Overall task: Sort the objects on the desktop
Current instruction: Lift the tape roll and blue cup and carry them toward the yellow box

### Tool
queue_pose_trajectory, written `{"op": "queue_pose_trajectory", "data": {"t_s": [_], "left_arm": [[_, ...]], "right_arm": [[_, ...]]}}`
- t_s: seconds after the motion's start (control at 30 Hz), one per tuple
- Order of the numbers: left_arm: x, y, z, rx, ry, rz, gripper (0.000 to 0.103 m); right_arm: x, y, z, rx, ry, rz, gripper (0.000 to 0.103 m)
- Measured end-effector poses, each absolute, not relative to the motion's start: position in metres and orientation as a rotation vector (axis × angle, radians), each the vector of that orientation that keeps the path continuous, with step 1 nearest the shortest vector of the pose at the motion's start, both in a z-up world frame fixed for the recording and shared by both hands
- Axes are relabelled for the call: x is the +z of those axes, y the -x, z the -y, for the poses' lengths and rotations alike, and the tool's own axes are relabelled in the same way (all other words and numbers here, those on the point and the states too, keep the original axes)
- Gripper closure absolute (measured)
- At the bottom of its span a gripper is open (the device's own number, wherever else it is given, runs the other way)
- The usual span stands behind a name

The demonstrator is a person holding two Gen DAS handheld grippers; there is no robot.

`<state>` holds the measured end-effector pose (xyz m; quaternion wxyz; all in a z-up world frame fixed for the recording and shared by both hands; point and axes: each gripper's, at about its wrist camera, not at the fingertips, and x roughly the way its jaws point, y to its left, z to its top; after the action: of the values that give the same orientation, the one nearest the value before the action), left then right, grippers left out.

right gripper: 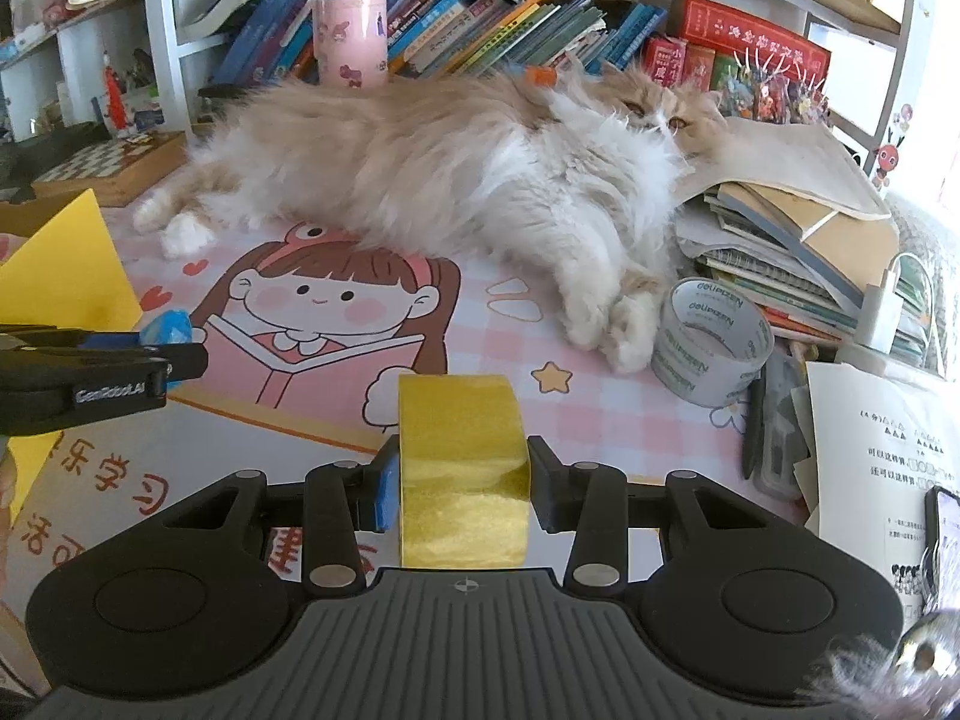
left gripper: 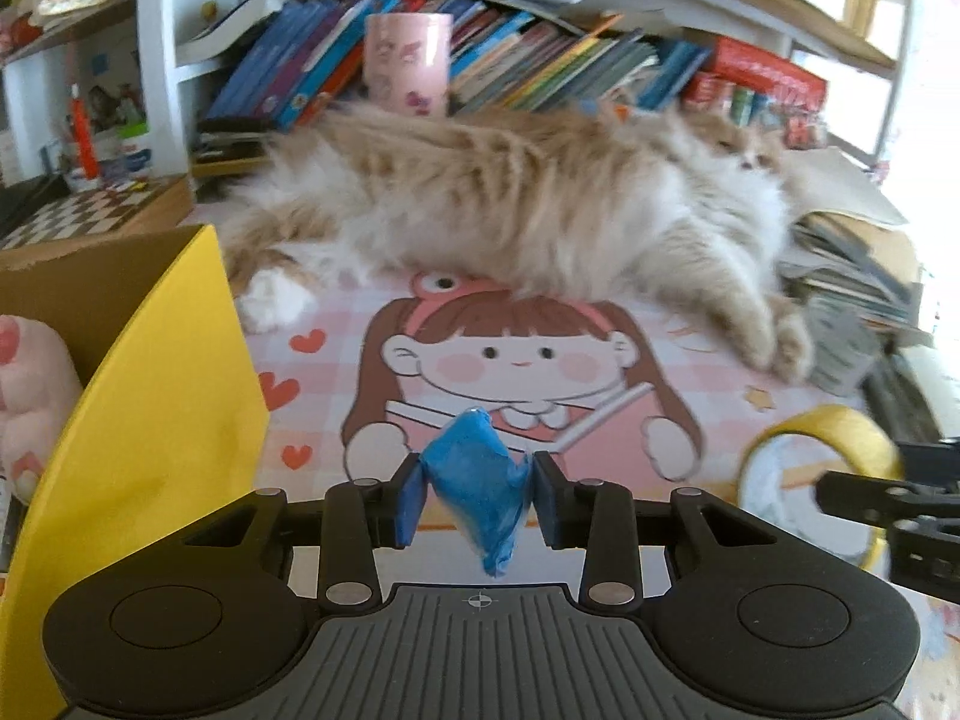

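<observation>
My left gripper (left gripper: 478,489) is shut on a crumpled blue wrapper (left gripper: 480,477) and holds it above the pink cartoon desk mat (left gripper: 690,360), just right of a yellow cardboard box (left gripper: 144,420). My right gripper (right gripper: 462,477) is shut on a yellow tape roll (right gripper: 462,468), held upright on its edge over the mat. The right wrist view shows the left gripper (right gripper: 150,354) with the blue wrapper (right gripper: 171,327) at the far left. The left wrist view shows the yellow tape roll (left gripper: 840,426) in the right gripper (left gripper: 852,495) at the right.
A fluffy orange-and-white cat (right gripper: 450,162) lies across the back of the mat. A grey tape roll (right gripper: 711,342) stands by its paws. Stacked books and papers (right gripper: 798,252) fill the right side. A pink plush (left gripper: 30,396) sits in the box. A chessboard (right gripper: 114,159) lies back left.
</observation>
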<state>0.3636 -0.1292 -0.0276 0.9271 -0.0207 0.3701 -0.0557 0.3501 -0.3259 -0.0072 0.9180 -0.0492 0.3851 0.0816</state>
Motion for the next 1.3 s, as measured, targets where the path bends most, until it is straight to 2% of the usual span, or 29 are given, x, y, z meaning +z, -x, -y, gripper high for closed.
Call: {"op": "queue_pose_trajectory", "data": {"t_s": [0.73, 1.3], "left_arm": [[0.008, -0.26, 0.159, -0.141, 0.045, -0.702, 0.068], [0.025, -0.203, 0.13, -0.057, 0.062, -0.645, 0.068]], "right_arm": [[0.002, -0.288, 0.355, 0.226, -0.012, -0.786, 0.065], [0.016, -0.251, 0.316, 0.397, 0.031, -0.771, 0.065]]}}
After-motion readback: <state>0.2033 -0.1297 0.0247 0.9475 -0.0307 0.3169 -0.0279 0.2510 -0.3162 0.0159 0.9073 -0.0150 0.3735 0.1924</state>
